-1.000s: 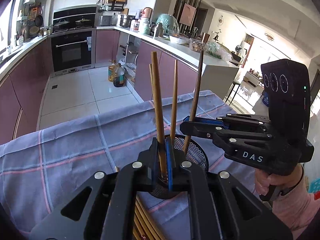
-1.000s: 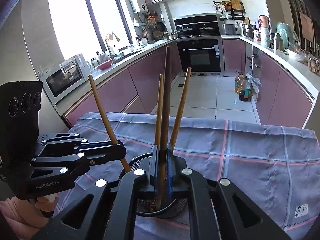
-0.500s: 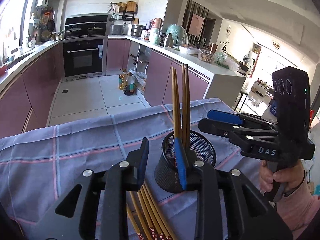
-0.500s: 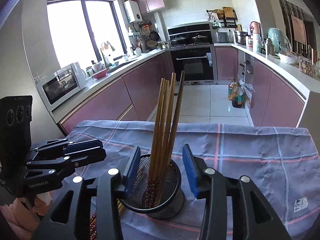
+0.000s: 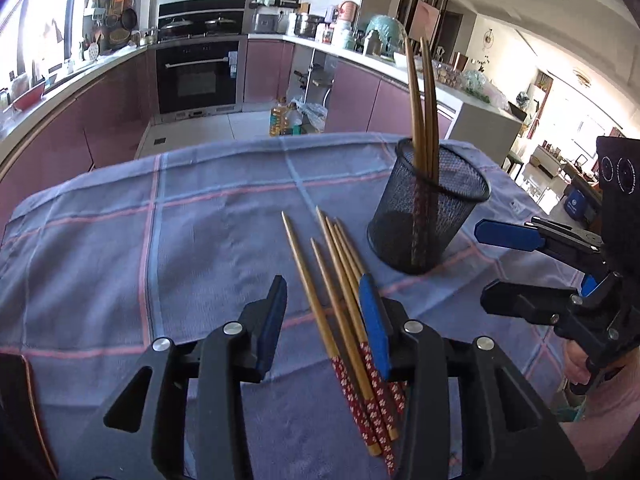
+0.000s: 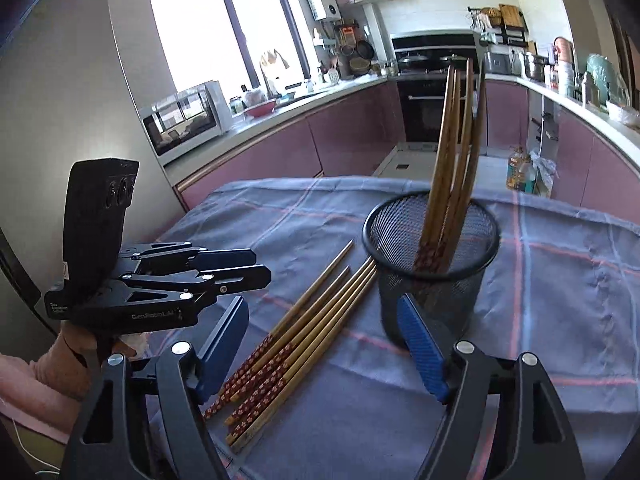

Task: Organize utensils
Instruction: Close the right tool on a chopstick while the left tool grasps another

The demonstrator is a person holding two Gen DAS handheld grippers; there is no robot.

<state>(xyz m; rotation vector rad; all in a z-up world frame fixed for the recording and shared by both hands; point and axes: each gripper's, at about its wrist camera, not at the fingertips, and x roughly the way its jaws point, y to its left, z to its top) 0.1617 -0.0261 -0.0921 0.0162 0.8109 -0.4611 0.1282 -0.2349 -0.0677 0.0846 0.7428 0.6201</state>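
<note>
- Left wrist view: my left hand-held gripper (image 5: 324, 320) hangs over the loose red-ended bamboo chopsticks (image 5: 340, 312) on the blue checked desk cloth (image 5: 120, 240); its jaws are opening with nothing clamped, which I judge readies a pickup.
- My right hand-held gripper (image 6: 324, 340) is also opening, empty.
- The black mesh cup (image 6: 432, 264) holds upright chopsticks (image 6: 452, 152) so they stay sorted.
- Their count is unclear, and the loose ends are cut off behind the fingers.

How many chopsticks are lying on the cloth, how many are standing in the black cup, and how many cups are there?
Chopsticks on the cloth: 5
Chopsticks in the cup: 4
Black mesh cup: 1
Total: 10
</note>
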